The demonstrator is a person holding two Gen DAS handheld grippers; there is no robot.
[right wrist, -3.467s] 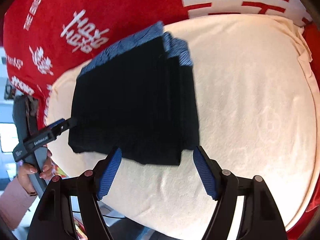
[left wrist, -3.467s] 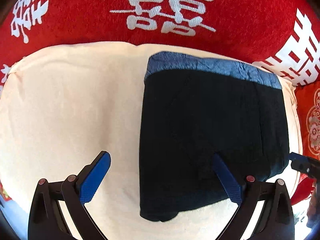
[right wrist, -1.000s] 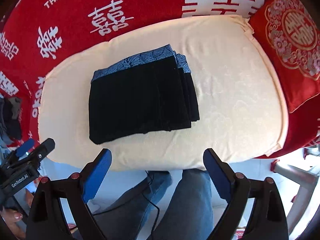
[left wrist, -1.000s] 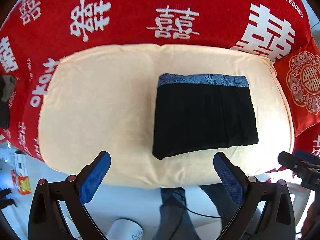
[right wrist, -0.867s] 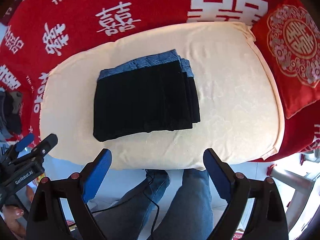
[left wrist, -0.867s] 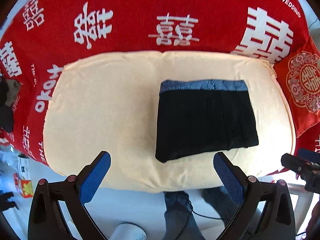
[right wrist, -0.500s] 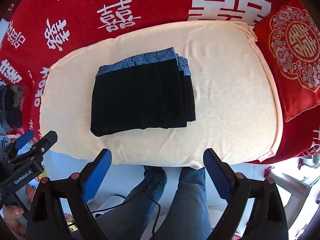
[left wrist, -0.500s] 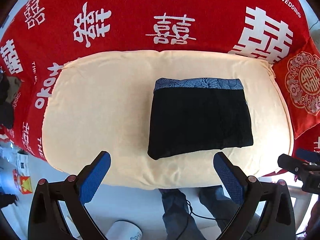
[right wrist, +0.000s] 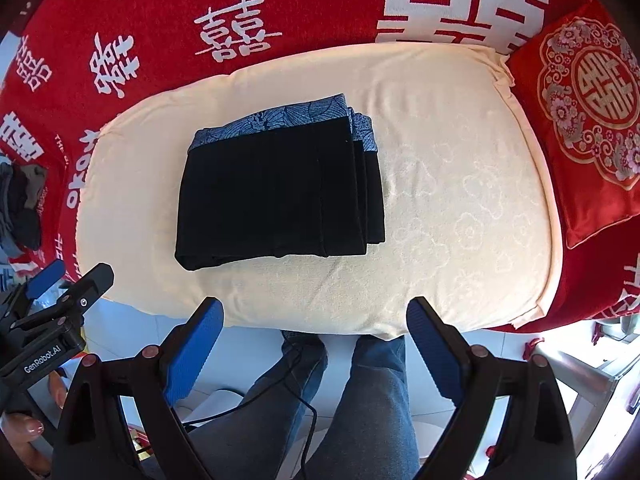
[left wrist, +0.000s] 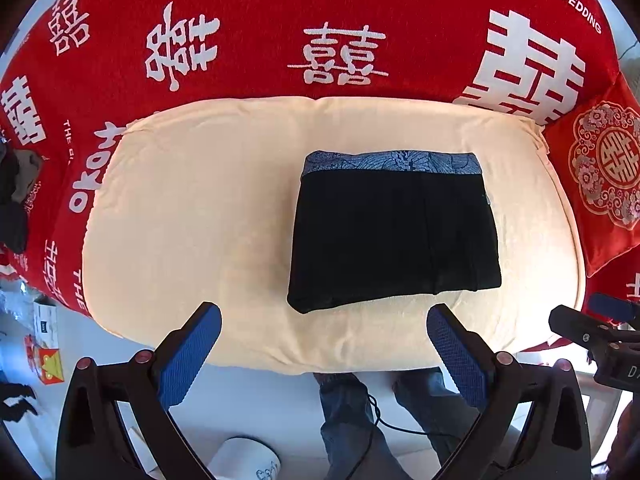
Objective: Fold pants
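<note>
Holding my left gripper (left wrist: 324, 322) and right gripper (right wrist: 314, 316) spread wide and empty above the front edge of the cream cushion (left wrist: 192, 208), I am touching nothing. The black pants (left wrist: 394, 236) are lying folded in a neat rectangle on that cushion, blue patterned waistband (right wrist: 272, 120) facing the red sofa cover (left wrist: 280, 12), well apart from both grippers.
</note>
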